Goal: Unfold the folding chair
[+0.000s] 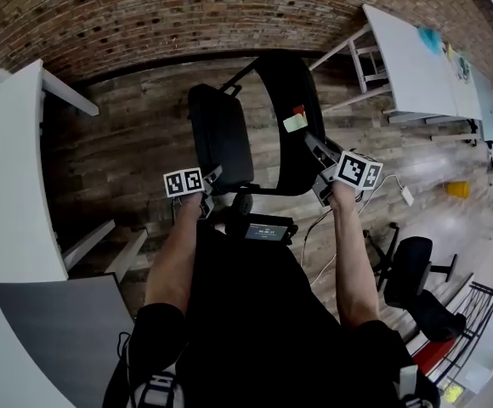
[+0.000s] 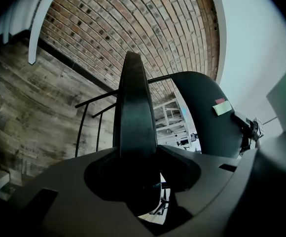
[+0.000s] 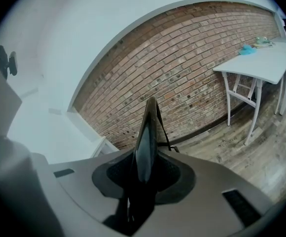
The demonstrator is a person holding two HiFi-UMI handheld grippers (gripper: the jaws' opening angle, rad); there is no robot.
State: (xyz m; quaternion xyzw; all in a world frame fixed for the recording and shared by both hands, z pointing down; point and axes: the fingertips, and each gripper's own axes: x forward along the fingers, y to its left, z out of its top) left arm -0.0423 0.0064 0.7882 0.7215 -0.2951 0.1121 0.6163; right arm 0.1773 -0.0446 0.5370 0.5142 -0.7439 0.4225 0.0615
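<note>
A black folding chair stands on the wooden floor in front of me, its seat panel (image 1: 219,134) to the left and its curved backrest (image 1: 293,134) to the right. The backrest carries a pale and red sticker (image 1: 295,121). My left gripper (image 1: 210,185) straddles the seat's near edge (image 2: 133,112). In the left gripper view the left gripper (image 2: 139,168) is open, with light showing beside the edge. My right gripper (image 1: 320,175) is at the backrest's near edge. In the right gripper view the right gripper (image 3: 143,174) holds that thin edge (image 3: 148,127) between its pads, no gap showing.
A white table (image 1: 8,185) stands at the left and another white table (image 1: 408,58) at the back right, both against a brick wall (image 1: 187,7). A black office chair (image 1: 416,270) is at the right, beside a white cable (image 1: 382,195) on the floor.
</note>
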